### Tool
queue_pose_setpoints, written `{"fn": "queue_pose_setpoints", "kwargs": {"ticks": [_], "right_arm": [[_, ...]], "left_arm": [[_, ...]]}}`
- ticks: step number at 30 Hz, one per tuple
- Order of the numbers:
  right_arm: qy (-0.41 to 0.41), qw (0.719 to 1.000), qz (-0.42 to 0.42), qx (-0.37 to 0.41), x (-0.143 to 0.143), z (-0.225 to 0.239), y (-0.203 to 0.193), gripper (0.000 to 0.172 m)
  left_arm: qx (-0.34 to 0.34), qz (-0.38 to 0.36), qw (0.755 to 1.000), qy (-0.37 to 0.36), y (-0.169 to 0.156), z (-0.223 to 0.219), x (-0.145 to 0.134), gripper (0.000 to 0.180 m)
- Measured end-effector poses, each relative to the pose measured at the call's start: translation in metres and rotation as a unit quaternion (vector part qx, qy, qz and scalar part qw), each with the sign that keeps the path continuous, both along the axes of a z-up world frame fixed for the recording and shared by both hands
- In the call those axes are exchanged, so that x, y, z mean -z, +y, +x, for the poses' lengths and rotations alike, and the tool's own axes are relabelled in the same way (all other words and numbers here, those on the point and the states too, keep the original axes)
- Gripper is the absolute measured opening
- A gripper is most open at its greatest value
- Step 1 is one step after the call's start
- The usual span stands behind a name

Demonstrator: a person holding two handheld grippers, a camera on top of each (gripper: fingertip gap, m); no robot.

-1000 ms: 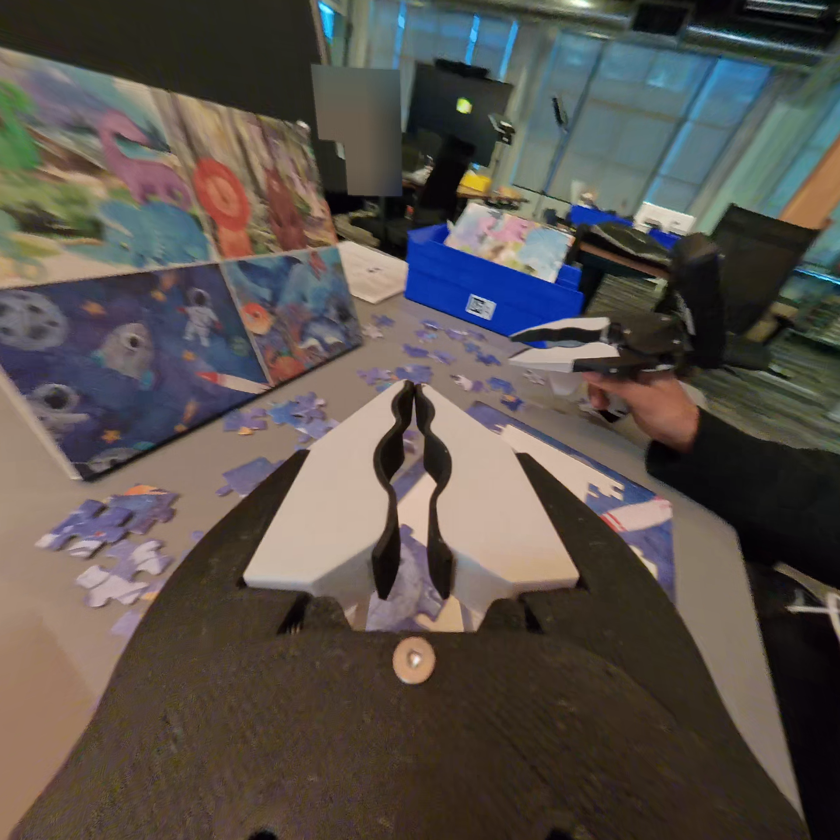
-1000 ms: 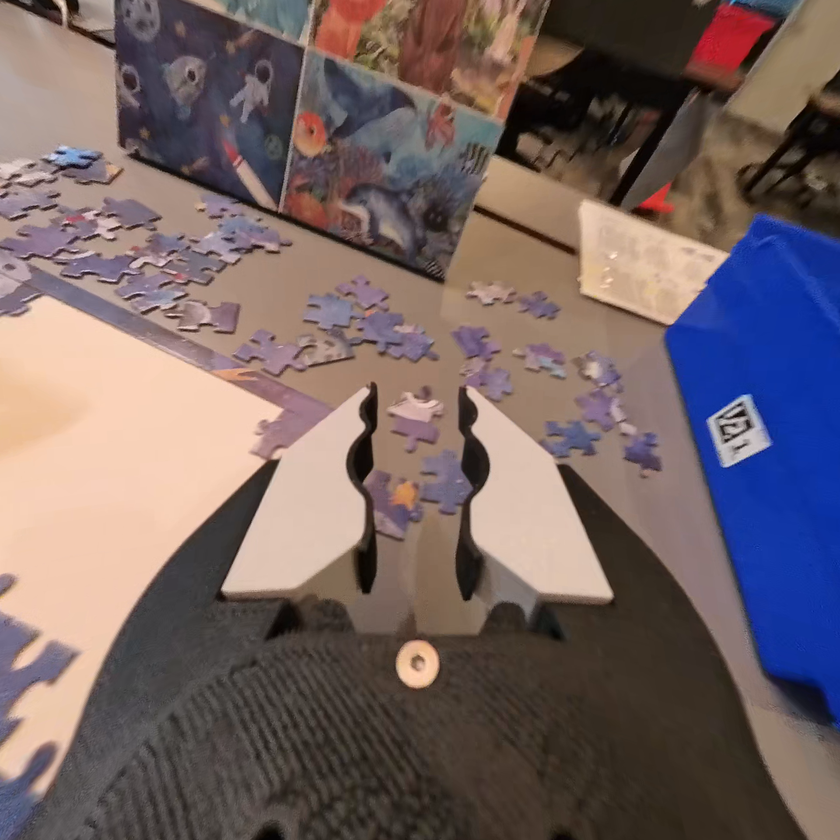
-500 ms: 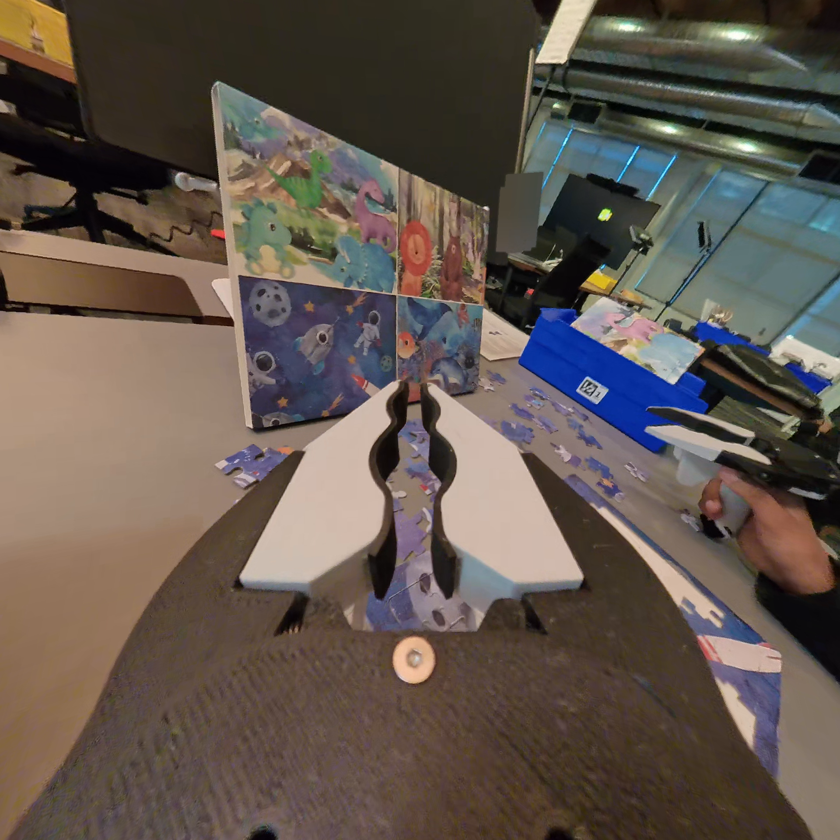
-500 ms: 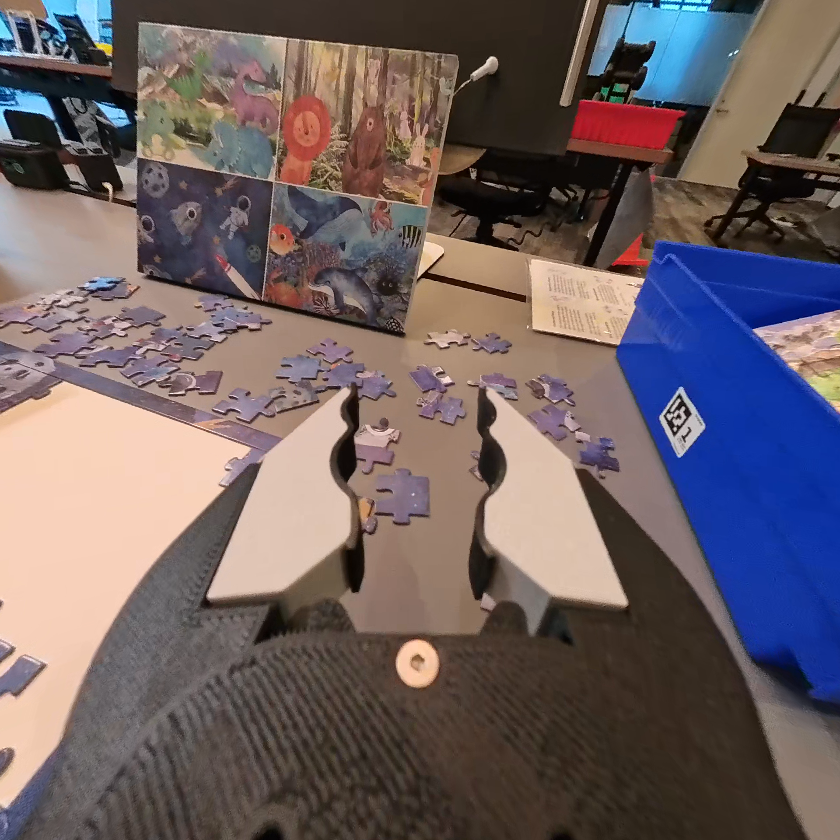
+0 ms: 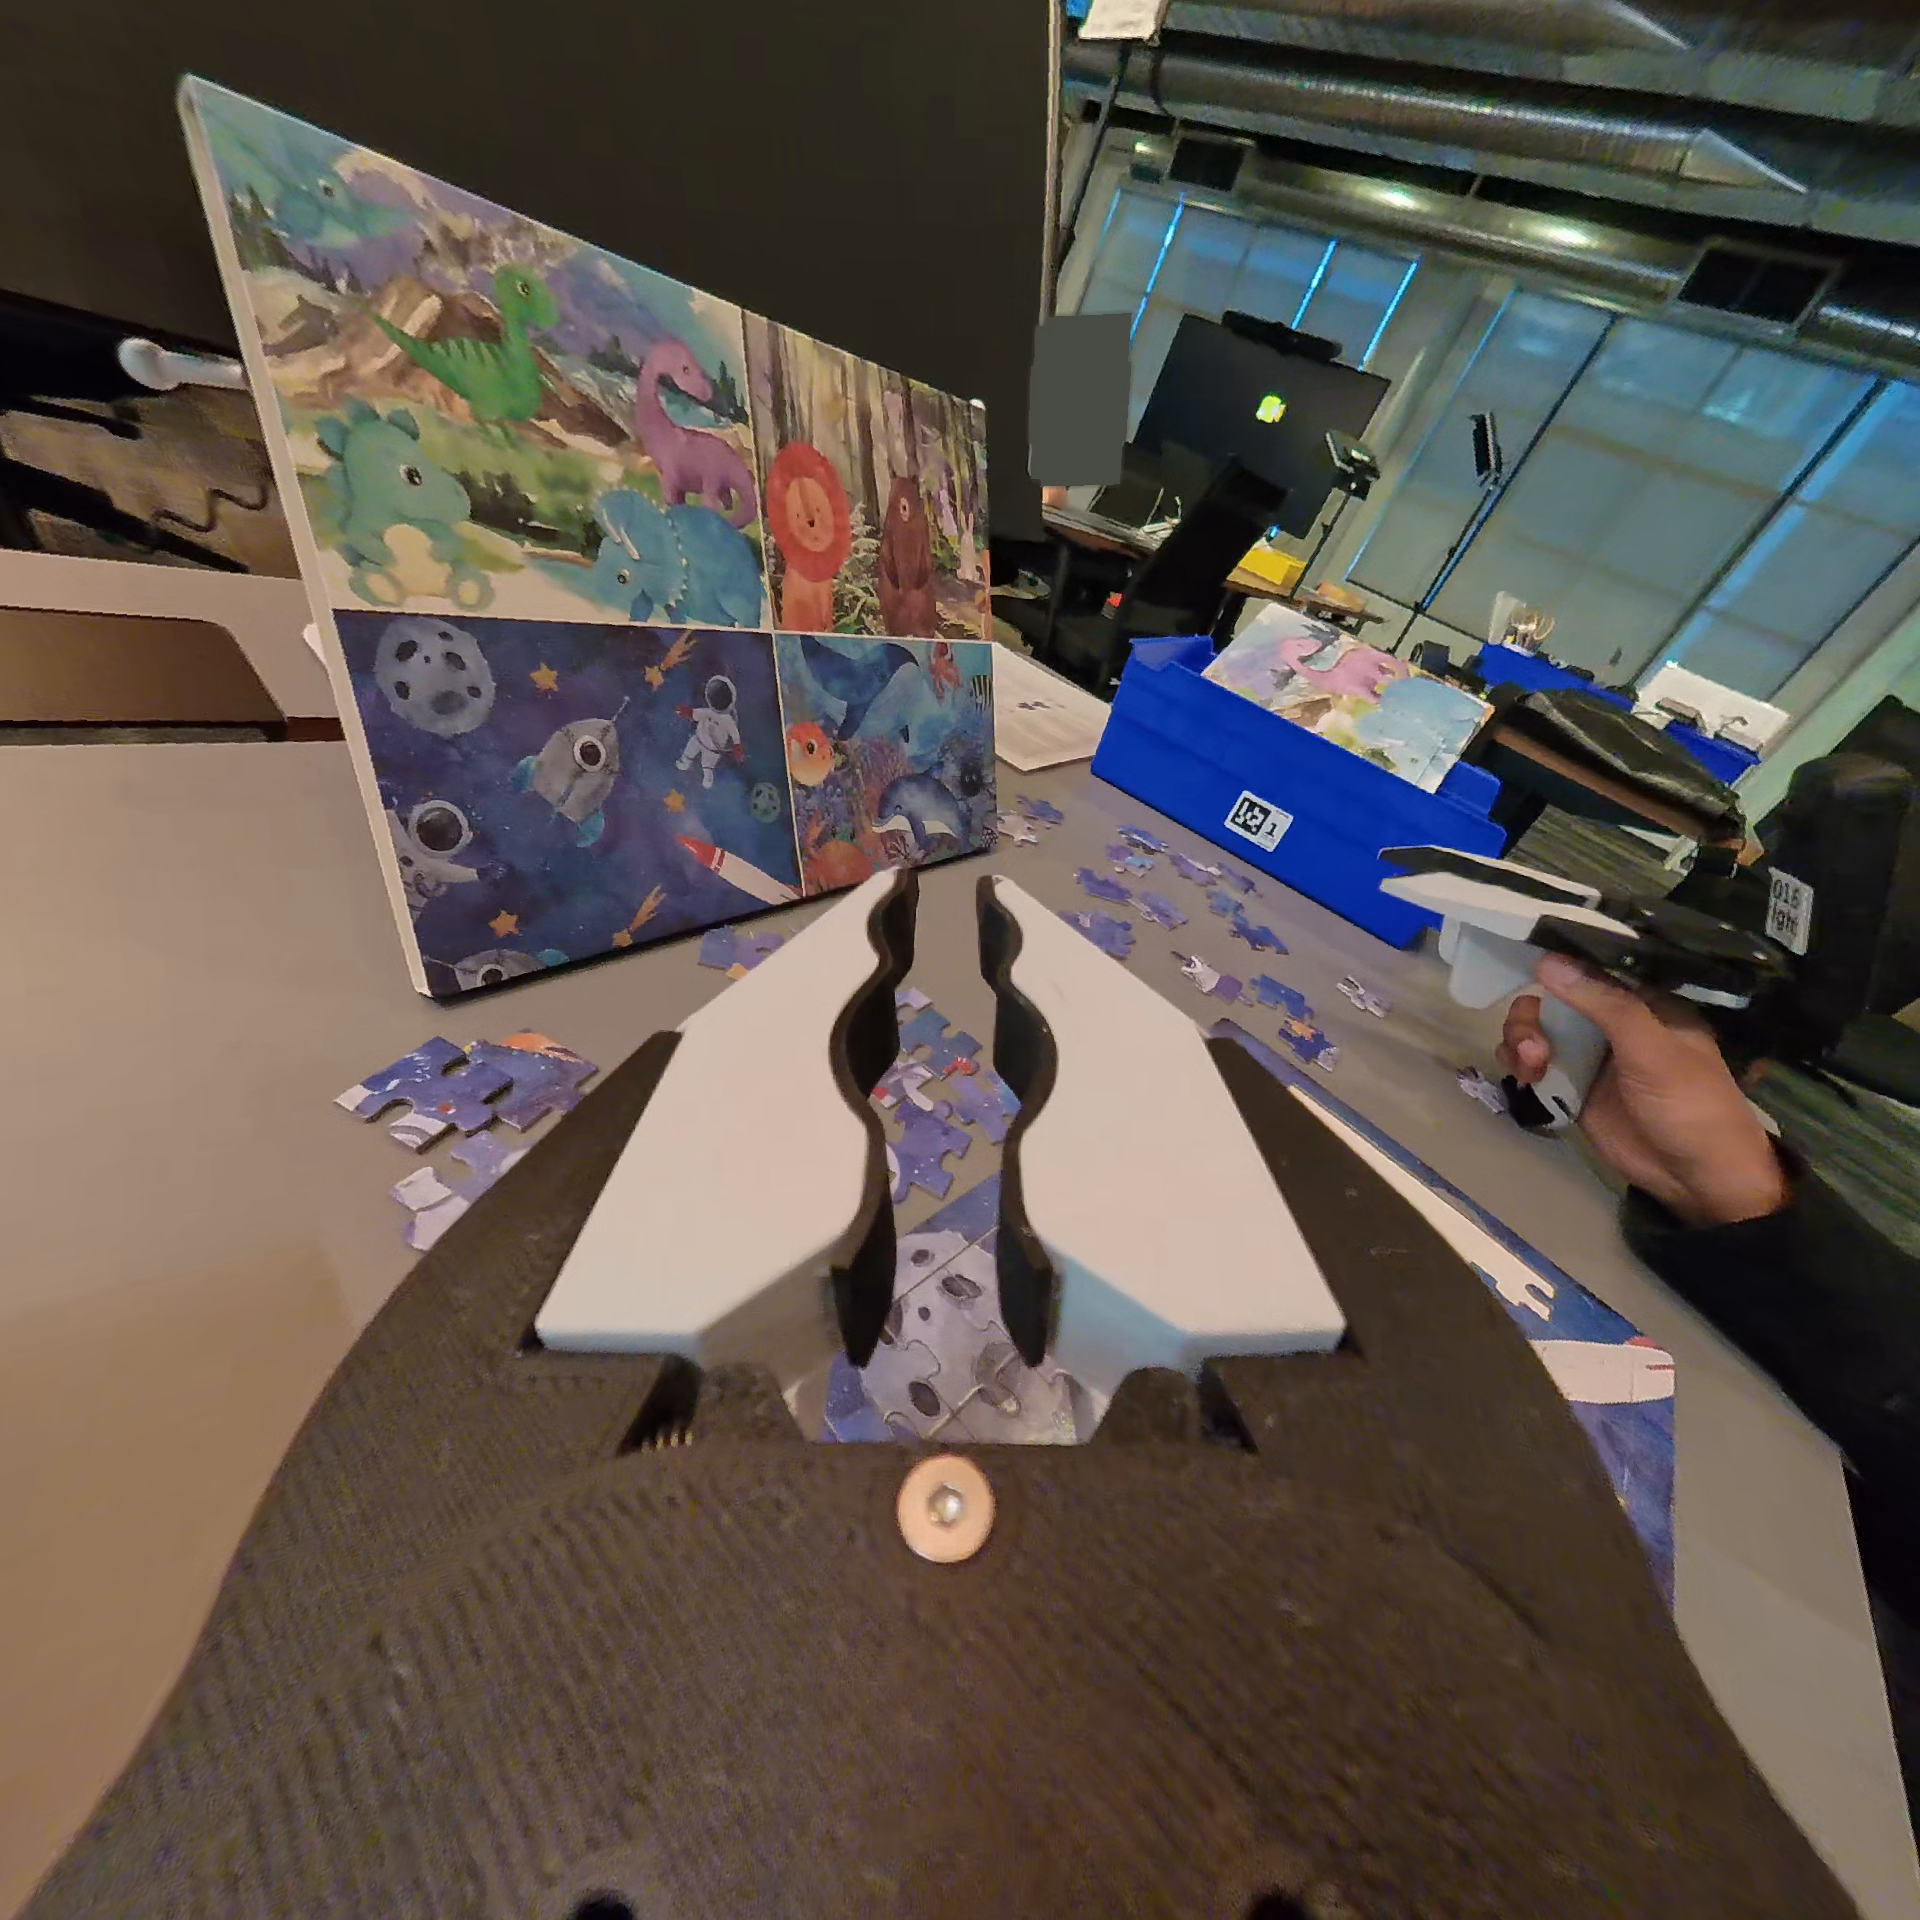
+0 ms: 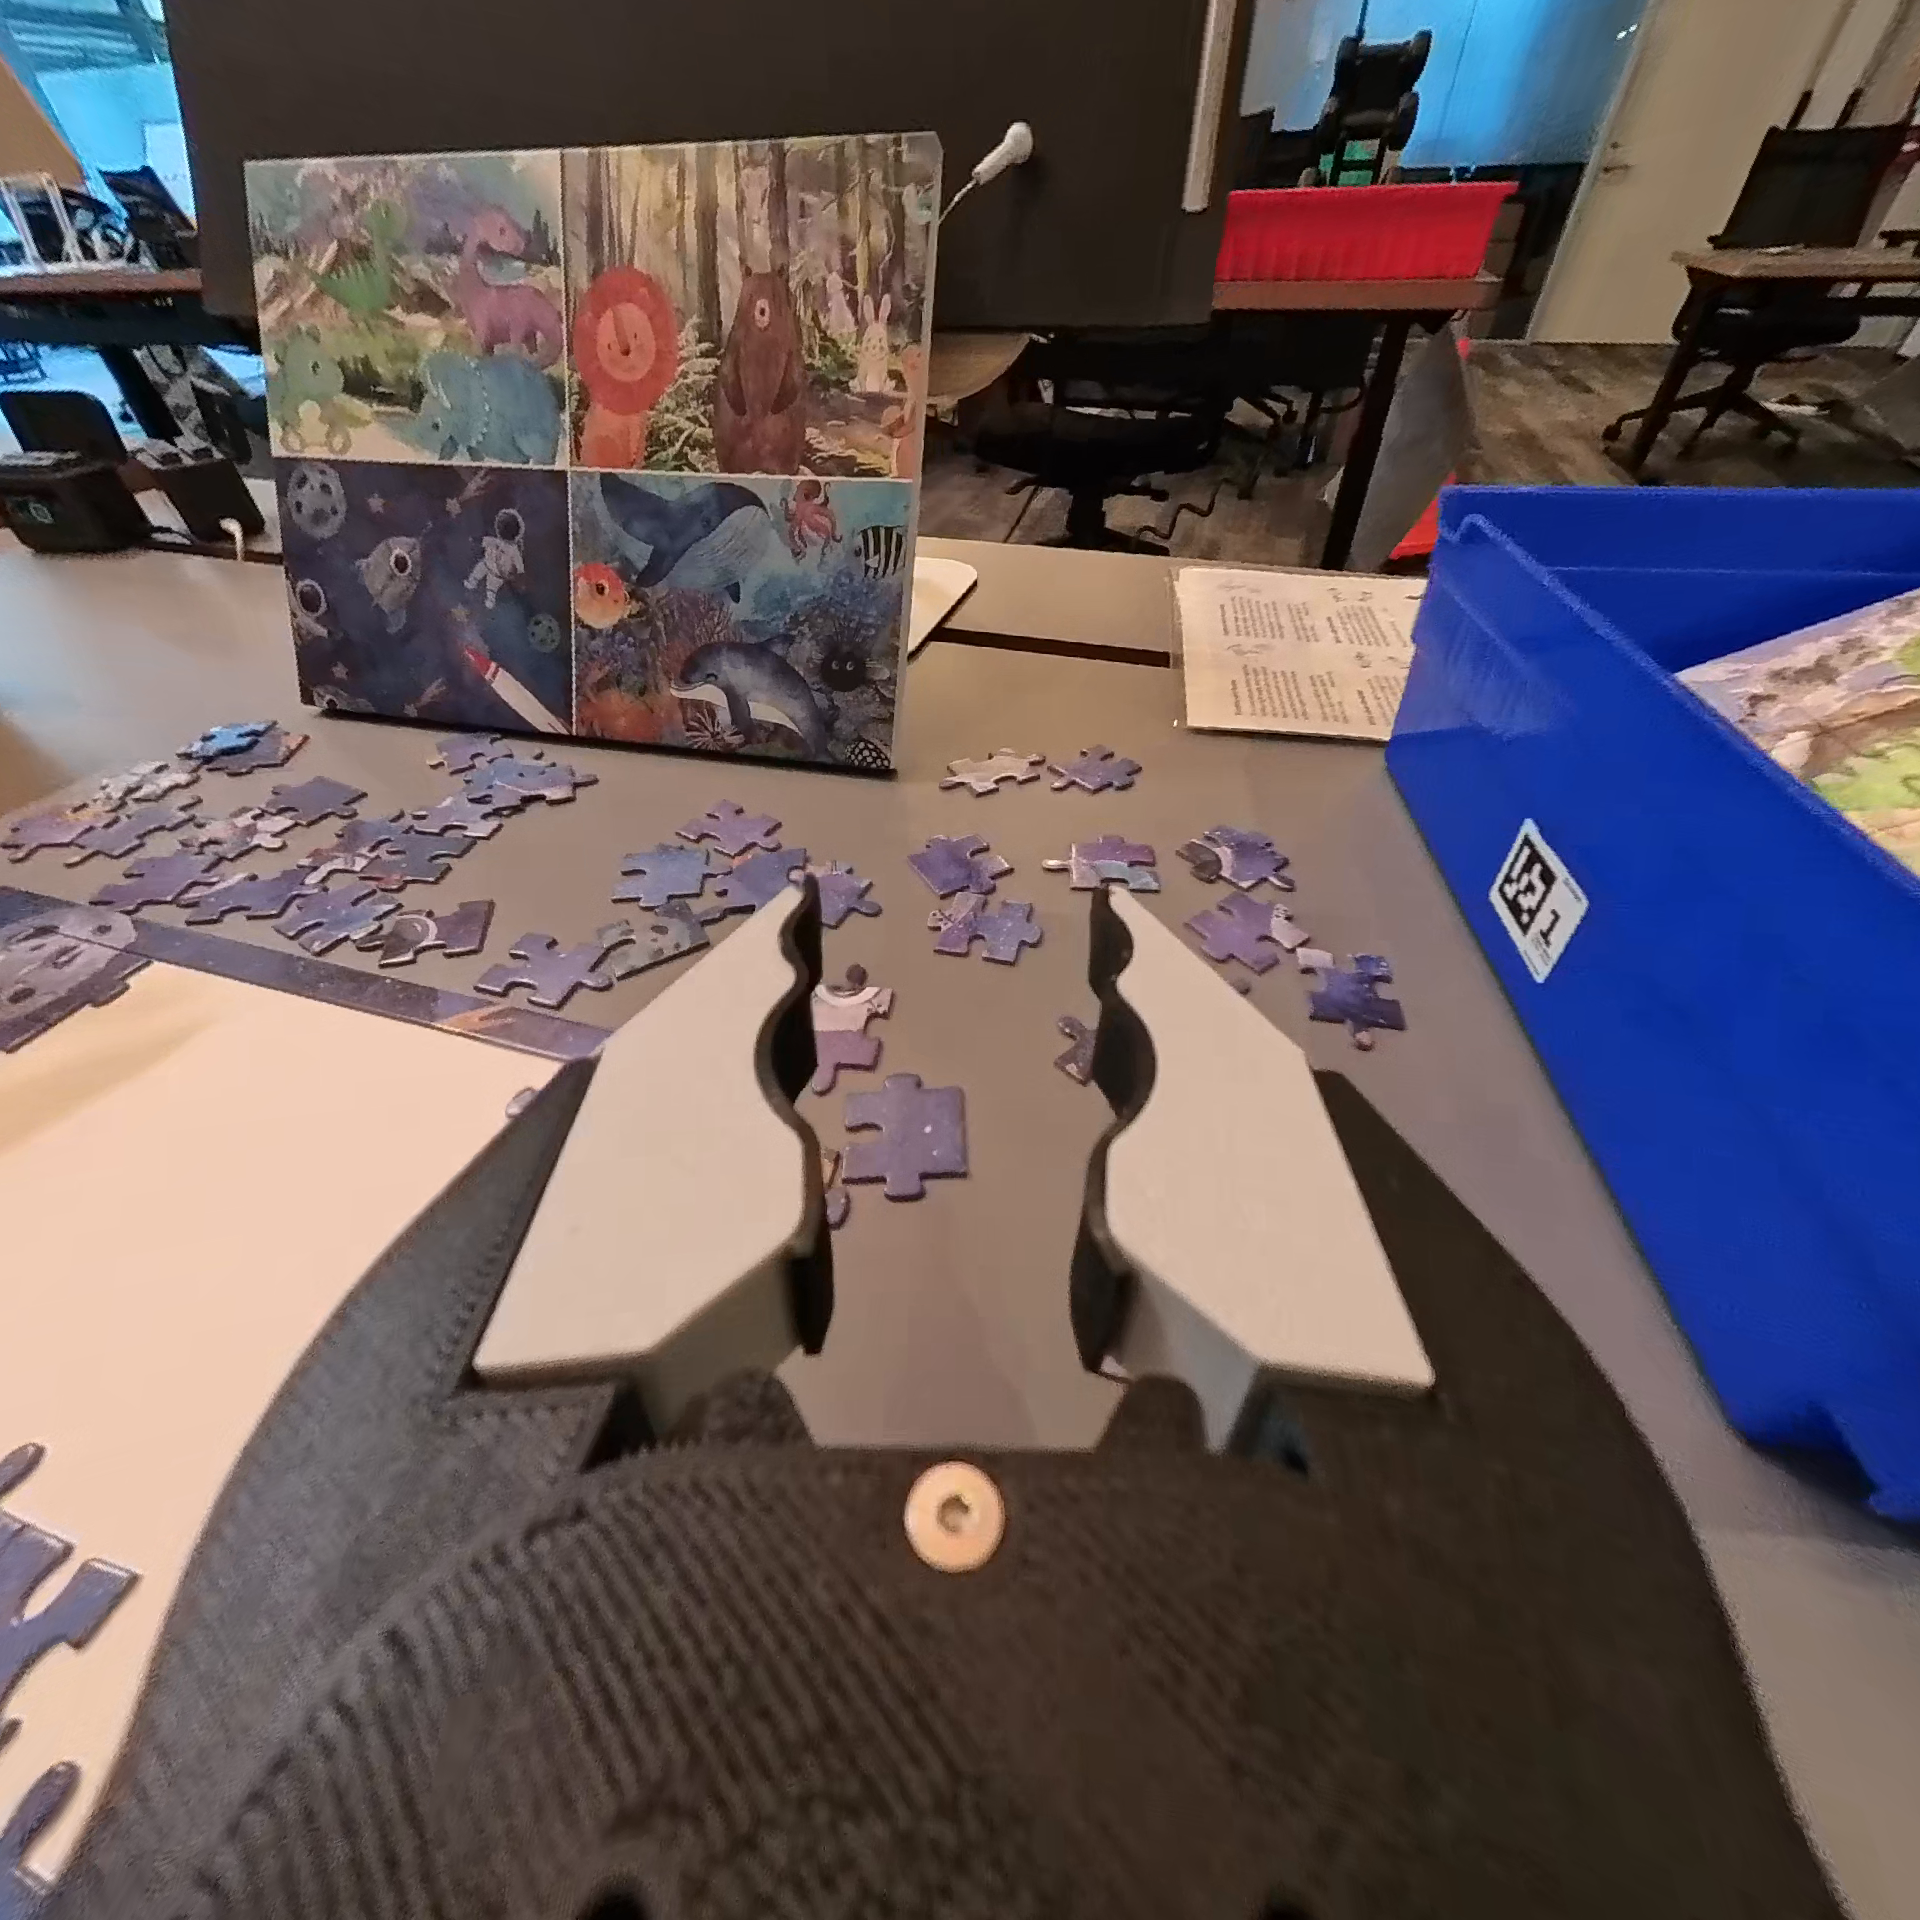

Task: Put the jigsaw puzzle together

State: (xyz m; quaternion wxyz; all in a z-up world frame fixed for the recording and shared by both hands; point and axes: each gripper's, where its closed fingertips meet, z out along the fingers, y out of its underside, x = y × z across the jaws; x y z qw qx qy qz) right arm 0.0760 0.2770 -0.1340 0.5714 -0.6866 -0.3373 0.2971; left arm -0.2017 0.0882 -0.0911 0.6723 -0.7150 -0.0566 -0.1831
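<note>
My left gripper [image 5: 945, 883] hangs above the grey table [image 5: 156, 935], jaws slightly parted, nothing between them; partly assembled puzzle [image 5: 935, 1340] lies directly beneath. My right gripper [image 6: 956, 904] is wide open and bare over loose blue puzzle pieces [image 6: 904, 1138], one lying between its fingers, untouched. Picture box [image 6: 592, 447] stands upright beyond; blue bin [image 6: 1662, 935] to the right.

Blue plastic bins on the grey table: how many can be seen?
1. The blue plastic bin stands at the table's right side, right of the loose purple puzzle pieces; the left wrist view shows this bin too.
</note>
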Motion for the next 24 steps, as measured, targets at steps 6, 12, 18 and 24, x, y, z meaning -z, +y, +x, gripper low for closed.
{"fn": "queue_pose_setpoints", "kwargs": {"ticks": [6, 12, 18, 24], "right_arm": [[0.009, 1.0, 0.001, 0.006, -0.002, 0.003, -0.001, 0.051], [0.007, 1.0, 0.009, 0.008, -0.003, 0.003, -0.002, 0.051], [0.011, 1.0, 0.011, 0.009, -0.004, 0.004, -0.003, 0.05], [0.024, 1.0, 0.008, 0.01, -0.007, 0.006, -0.002, 0.051]], "left_arm": [[0.0, -0.005, 1.0, 0.018, 0.002, 0.006, 0.002, 0.009], [0.006, -0.012, 1.0, 0.026, 0.005, 0.012, 0.005, 0.01], [-0.006, -0.02, 0.997, 0.069, 0.006, 0.013, 0.008, 0.011], [-0.004, -0.02, 0.998, 0.064, 0.007, 0.015, 0.007, 0.012]]}}
